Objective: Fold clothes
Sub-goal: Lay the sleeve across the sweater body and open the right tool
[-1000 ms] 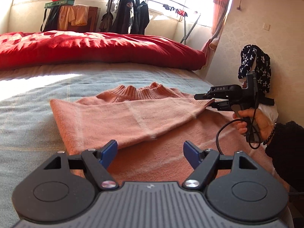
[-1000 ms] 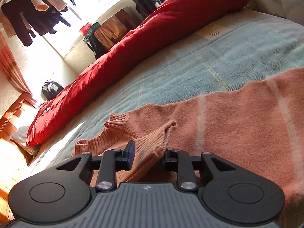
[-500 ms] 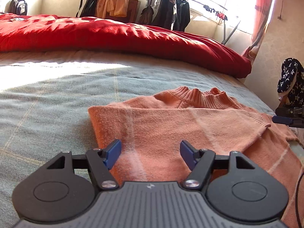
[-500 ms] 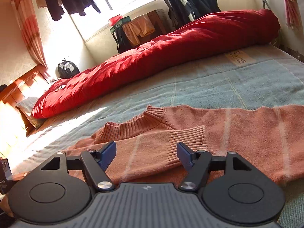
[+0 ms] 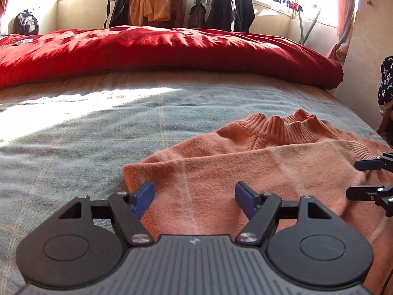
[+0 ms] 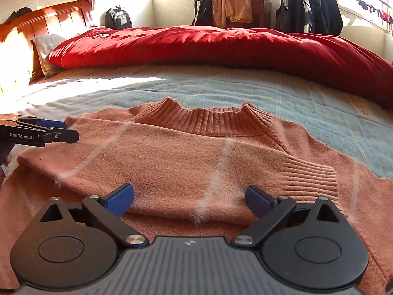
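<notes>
We see the salmon-pink knitted sweater (image 6: pixel 186 162) lying flat on the blue-grey bed cover (image 5: pixel 98 132), one sleeve folded across; left gripper (image 5: pixel 194 196) and right gripper (image 6: pixel 189 196) jaws opening, grasping nothing

sleeve cuff (image 6: pixel 309 175) out of the opening right tool (image 6: pixel 189 198)

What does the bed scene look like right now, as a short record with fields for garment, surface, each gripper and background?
garment: salmon-pink knitted sweater, flat, one sleeve folded across its chest
surface: pale blue-grey bedspread
left gripper: jaws opening, above the sweater's folded edge, nothing held
right gripper: jaws opening, over the folded sleeve, nothing held
background: rolled red quilt; dark jackets hanging by the window
</notes>
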Demonstrator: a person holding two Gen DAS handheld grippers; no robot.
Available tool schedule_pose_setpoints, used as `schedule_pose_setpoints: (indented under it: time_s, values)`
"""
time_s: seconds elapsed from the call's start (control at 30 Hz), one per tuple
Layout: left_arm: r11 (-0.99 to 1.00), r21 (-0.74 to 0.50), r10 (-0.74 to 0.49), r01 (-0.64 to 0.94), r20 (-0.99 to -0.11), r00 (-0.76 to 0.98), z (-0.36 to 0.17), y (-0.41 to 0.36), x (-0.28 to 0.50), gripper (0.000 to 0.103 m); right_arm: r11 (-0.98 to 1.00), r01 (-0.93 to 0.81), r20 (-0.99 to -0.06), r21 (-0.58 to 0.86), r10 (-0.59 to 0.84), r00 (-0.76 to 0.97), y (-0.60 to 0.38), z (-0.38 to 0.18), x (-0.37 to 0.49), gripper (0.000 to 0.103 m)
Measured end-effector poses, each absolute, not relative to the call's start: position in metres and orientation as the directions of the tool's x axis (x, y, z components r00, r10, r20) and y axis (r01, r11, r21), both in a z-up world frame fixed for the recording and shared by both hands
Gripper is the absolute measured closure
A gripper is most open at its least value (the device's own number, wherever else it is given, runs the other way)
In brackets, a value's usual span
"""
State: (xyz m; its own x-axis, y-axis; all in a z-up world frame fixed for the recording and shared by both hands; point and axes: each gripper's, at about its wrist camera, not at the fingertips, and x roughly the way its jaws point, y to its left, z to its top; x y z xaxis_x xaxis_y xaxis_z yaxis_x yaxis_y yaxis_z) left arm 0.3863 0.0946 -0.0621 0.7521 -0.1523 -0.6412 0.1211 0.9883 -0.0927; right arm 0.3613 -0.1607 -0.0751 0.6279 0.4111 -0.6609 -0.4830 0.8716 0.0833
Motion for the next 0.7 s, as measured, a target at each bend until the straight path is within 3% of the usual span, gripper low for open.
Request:
schedule_pose_setpoints:
  time_s: [0.17,0.3,0.4,0.57,0.7]
  values:
    - [0.970,0.018,-0.180,0.243,-0.620,0.763,-0.046,0.063,0.341,0.027,0.884,-0.455,-0.639,0.109,0.413,0.649,-0.187,-0.050,0.324,0.000]
    - [0.966,0.069,-0.135,0.248,-0.683,0.718,-0.067,0.044,0.329,0.026,0.894,-0.417,-0.697,0.165,0.404,0.592,-0.210,-0.063,0.293,0.000]
    - [0.977,0.050,-0.115,0.208,-0.694,0.711,-0.050,0.041,0.319,0.027,0.910,-0.350,-0.732,0.223,0.393,0.557,-0.232,-0.074,0.272,0.000]
    - [0.958,0.013,-0.214,0.288,-0.635,0.742,-0.006,0.029,0.266,0.025,0.887,-0.318,-0.655,0.334,0.461,0.598,-0.259,-0.051,0.210,0.000]
    - [0.929,-0.021,-0.292,0.370,-0.657,0.695,-0.013,0.006,0.224,0.025,0.890,-0.292,-0.651,0.350,0.456,0.607,-0.258,-0.057,0.169,0.000]
